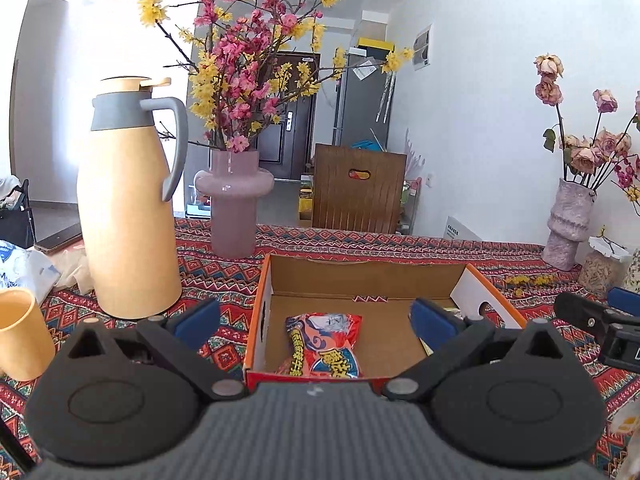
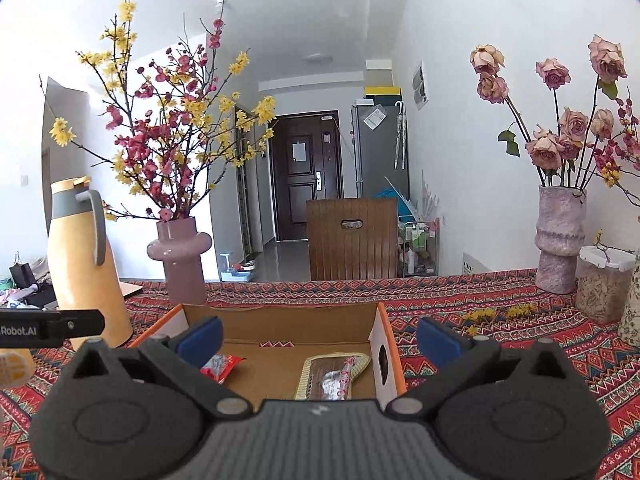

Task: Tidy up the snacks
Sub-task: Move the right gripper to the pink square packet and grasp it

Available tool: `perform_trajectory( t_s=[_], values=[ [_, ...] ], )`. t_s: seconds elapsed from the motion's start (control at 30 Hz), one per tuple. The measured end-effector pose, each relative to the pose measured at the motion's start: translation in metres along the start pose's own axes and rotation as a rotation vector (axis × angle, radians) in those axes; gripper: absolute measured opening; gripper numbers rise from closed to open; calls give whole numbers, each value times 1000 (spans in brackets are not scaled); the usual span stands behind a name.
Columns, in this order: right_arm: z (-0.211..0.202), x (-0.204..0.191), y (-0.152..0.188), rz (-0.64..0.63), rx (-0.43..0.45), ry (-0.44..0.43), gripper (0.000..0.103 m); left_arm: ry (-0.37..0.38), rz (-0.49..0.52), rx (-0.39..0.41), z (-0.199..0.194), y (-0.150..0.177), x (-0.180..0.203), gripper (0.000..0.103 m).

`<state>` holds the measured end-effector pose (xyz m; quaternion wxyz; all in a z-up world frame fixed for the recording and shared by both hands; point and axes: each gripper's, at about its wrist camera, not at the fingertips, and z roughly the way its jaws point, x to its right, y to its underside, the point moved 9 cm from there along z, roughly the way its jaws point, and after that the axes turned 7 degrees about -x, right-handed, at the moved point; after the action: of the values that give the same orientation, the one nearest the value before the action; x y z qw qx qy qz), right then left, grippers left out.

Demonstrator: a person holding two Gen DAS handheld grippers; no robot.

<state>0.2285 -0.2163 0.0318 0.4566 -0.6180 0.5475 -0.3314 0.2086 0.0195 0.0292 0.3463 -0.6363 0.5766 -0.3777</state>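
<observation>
left wrist view showed the left gripper [image 1: 316, 316] spread wide and empty above the red snack packet [image 1: 322, 344] in the cardboard box [image 1: 256, 320]. right gripper [image 2: 318, 338] also gaped empty over a brownish packet [image 2: 332, 376], probably biscuits; reaching in together could knock the arms or drag the box.

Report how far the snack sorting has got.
Done: a red snack packet and a brown-and-yellow packet lie in the cardboard box. In hand: nothing; left gripper and right gripper hover open. Left: no loose snacks are visible.
</observation>
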Motion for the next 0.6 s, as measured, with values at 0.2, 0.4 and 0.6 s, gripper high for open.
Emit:
perform_trajectory(
  t_s=[0.2,0.4,0.6],
  values=[
    [-25,3,26,9,-31,0,103,9,2,-22,-18,21,-10,103],
    [-42,5,47,-4,-61,8,103,6,-9,-44,-30,45,-18,103],
    [-53,9,67,-7,-97,8,103,-10,9,-74,-36,67,-32,103]
  ],
)
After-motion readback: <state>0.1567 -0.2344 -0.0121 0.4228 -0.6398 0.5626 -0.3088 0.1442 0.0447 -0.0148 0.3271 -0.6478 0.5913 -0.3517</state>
